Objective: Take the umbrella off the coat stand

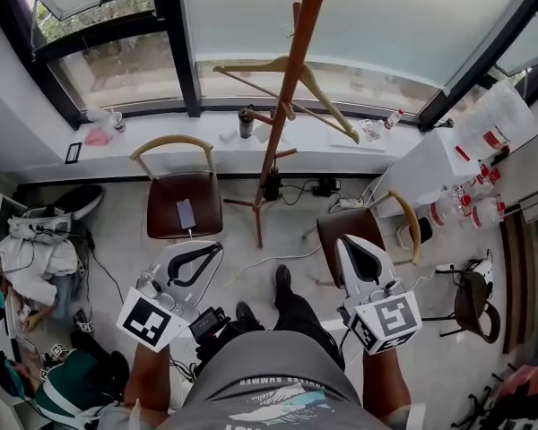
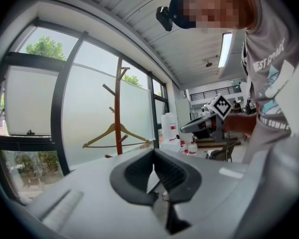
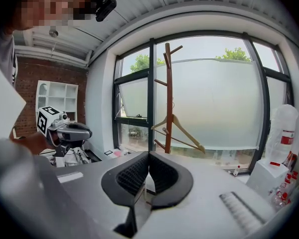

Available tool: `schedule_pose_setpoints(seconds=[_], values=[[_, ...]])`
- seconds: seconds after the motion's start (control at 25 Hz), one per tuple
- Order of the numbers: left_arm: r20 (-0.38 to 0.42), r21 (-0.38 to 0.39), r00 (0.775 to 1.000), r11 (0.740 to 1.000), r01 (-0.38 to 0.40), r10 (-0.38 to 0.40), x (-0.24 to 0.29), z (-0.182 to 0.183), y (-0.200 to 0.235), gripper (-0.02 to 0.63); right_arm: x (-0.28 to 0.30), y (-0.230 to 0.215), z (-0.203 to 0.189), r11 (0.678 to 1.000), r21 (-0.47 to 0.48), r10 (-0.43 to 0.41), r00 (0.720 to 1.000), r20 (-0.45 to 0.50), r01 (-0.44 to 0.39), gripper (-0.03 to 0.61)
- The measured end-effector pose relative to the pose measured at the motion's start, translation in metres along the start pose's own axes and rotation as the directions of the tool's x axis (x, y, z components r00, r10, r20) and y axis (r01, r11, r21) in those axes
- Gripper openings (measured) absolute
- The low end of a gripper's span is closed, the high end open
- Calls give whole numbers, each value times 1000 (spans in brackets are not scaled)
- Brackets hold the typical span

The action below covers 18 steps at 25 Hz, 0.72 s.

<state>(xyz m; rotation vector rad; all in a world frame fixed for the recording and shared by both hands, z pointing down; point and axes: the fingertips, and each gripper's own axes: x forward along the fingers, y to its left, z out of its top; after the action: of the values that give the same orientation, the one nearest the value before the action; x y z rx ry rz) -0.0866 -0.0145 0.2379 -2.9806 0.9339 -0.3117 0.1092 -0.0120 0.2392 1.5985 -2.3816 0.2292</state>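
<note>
The brown wooden coat stand (image 1: pixel 291 70) rises in front of the window, straight ahead of me, and a pale wooden hanger (image 1: pixel 327 106) hangs on one of its pegs. A small dark object (image 1: pixel 272 184) sits low against the pole; I cannot tell whether it is the umbrella. The stand (image 2: pixel 118 108) and hanger also show in both gripper views, with no umbrella visible on the stand (image 3: pixel 168 98). My left gripper (image 1: pixel 219 248) and right gripper (image 1: pixel 344 239) are held level at waist height, well short of the stand. Both are shut, tips touching, with nothing between them (image 2: pixel 153 151) (image 3: pixel 148 153).
A brown chair (image 1: pixel 161 206) with a phone (image 1: pixel 186 213) on its seat stands left of the stand's base, and another chair (image 1: pixel 411 227) stands to the right. Cables cross the floor between them. A white table (image 1: pixel 430 161) with bottles is at the right, and clothes and bags (image 1: pixel 36 240) lie at the left.
</note>
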Motion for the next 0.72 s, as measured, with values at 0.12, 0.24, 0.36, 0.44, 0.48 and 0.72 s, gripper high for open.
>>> schedule_pose_setpoints(seconds=[0.12,0.24,0.36,0.44,0.48,0.72], values=[[-7,-3,999,999,-36,36,-8,-2,11,2,17,4,4,1000,-3,31,1000,-2,-31,3],[-20,-20,997,996,-81,81,-15,-2,23,2,38,4,5,998,-9,69,998,-13,-69,3],[-46,-33,992,992,-121,119,-15,-6,35,2,59,-3,6,995,-8,96,995,-21,-96,3],[-54,-41,989,990,-138,136,-13,-10,42,2,71,-6,4,994,-8,107,994,-27,-107,3],[-56,-44,988,988,-145,142,-11,-12,44,2,76,-8,3,994,-9,111,993,-31,-112,3],[-87,-71,984,984,-163,157,5,-21,51,2,106,-24,-13,991,4,135,988,-73,-135,11]])
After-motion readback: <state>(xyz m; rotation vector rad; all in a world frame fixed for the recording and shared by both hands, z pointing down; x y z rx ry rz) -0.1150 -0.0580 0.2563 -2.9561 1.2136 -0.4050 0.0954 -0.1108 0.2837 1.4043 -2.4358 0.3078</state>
